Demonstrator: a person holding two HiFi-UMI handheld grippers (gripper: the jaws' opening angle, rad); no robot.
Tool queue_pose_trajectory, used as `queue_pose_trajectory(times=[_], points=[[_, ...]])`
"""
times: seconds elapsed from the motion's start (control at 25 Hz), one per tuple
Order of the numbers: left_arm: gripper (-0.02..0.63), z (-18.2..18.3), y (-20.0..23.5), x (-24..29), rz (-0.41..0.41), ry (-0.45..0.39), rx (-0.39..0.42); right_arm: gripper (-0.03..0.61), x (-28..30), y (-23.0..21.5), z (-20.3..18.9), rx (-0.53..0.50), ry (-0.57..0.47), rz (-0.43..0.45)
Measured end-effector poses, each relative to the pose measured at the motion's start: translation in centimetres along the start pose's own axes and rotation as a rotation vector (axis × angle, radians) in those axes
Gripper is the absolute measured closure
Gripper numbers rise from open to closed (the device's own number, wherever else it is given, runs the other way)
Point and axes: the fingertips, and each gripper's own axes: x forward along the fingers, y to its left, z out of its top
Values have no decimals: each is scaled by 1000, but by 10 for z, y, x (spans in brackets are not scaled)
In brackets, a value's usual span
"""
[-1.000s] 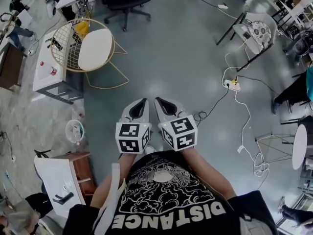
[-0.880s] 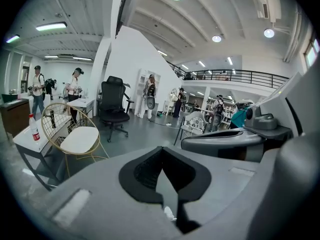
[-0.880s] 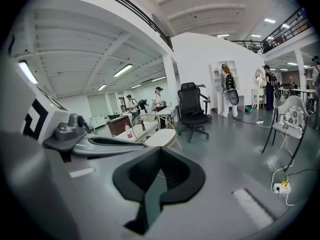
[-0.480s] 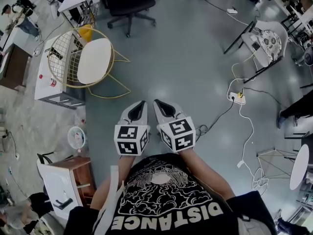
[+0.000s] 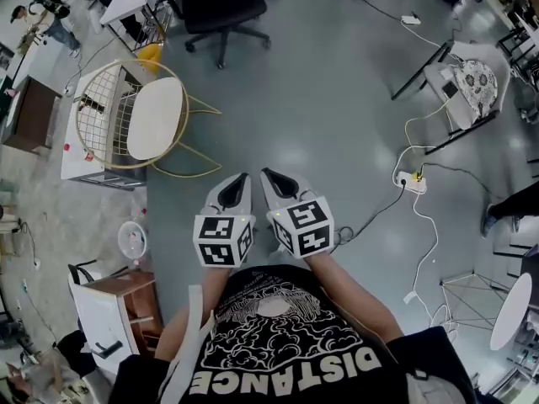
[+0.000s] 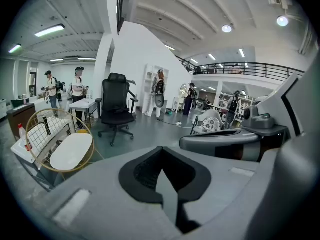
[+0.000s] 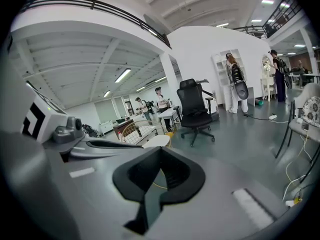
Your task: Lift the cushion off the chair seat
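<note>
A white oval cushion (image 5: 154,118) lies on the seat of a gold wire chair (image 5: 94,114) at the upper left of the head view. It also shows in the left gripper view as the cushion (image 6: 71,151), and in the right gripper view as the cushion (image 7: 155,140). My left gripper (image 5: 244,178) and right gripper (image 5: 266,173) are held side by side in front of the person's chest, pointing forward over bare grey floor. Both are well short of the chair. Each has its jaws together with nothing between them.
A black office chair (image 5: 217,2) stands beyond the gold chair. A white cabinet (image 5: 77,154) sits against the chair's left side. A small round fan (image 5: 132,240) and a wooden cabinet (image 5: 126,297) are at the left. Cables and a power strip (image 5: 413,181) run along the right floor.
The person has walked forward with both grippers held together. In the head view the gold chair with its cushion has slid down and nearer. Both grippers stay shut.
</note>
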Motion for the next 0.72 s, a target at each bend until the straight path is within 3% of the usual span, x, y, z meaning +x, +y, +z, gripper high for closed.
queue_pose_trajectory(times=[0.4,0.72], points=[[621,17,-9,33,-11,6,30,581,6,-32,5,17,5,-6],[621,26,3,68,-42,13,-5,581,31,-55,11,16,38,-32]])
